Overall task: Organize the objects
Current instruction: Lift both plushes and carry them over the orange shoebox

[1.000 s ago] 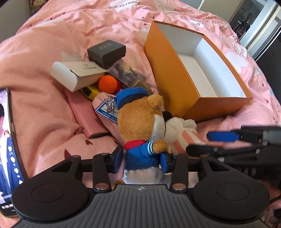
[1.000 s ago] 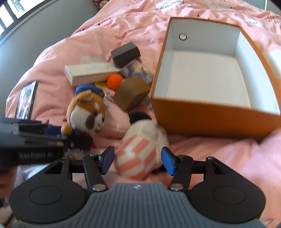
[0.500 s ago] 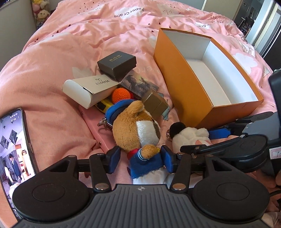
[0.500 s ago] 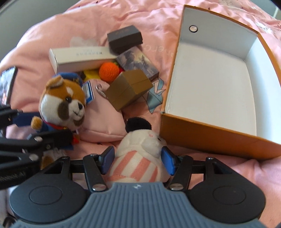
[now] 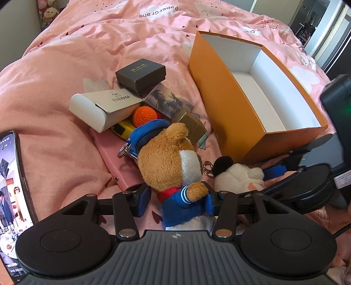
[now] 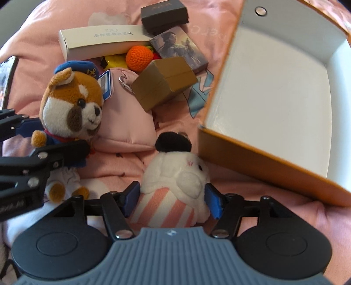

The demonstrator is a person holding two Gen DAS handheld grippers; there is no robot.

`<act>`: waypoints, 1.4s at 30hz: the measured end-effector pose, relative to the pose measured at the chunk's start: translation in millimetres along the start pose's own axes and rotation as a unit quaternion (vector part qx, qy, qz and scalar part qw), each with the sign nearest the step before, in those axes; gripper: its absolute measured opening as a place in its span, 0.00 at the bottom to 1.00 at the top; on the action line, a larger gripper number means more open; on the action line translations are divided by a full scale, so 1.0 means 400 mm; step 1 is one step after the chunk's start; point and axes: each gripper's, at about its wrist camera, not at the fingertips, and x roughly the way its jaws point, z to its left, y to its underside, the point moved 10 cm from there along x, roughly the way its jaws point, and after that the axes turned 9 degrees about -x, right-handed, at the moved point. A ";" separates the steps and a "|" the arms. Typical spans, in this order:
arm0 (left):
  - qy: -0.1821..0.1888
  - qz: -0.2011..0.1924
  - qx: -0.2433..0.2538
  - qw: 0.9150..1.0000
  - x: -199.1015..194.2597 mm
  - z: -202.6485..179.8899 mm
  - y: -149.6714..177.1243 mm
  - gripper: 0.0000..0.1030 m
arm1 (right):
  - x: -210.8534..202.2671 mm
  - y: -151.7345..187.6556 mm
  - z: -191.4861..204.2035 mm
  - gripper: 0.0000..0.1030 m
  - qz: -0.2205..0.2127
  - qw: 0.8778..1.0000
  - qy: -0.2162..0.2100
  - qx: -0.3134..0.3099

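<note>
A pink duvet covers the bed, and on it lies a clutter of small things beside an open orange box with a white, empty inside. The left gripper straddles the brown plush dog at its blue jacket; its jaws are closing, the right pad against the jacket and paw, while a strip of duvet shows beside the left pad, so the grip does not look complete. The right gripper has the white plush with pink stripes between its fingers, both pads touching the plush's sides in what reads as a light hold. Both toys lie on the bed just in front of the box's near wall. Behind them sit a gold carton, an orange crochet ball, a long white carton, a black case and a pink pouch; a phone lies at the left. To do this step well, I judge each pair of fingers should squeeze firmly enough to compress the stuffing before lifting, since soft plush slips easily. The toys should rise clear of the box's near wall, and the two grippers, being close together, should keep apart on the way over.
</note>
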 end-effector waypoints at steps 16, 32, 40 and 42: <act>0.013 -0.034 0.000 0.999 -0.062 -0.007 -0.017 0.44 | -0.190 0.036 0.012 0.50 -0.148 0.988 -0.035 0.016; 0.121 -0.095 0.022 0.988 -0.191 -0.169 -0.178 0.44 | -0.470 -0.022 -0.066 0.50 -0.314 0.949 0.031 0.005; 0.176 -0.070 0.054 0.980 -0.100 -0.346 -0.264 0.44 | -0.455 -0.041 -0.276 0.50 -0.305 0.946 0.082 0.071; 0.186 -0.060 0.048 0.980 -0.062 -0.380 -0.270 0.44 | -0.438 -0.043 -0.321 0.50 -0.301 0.946 0.090 0.084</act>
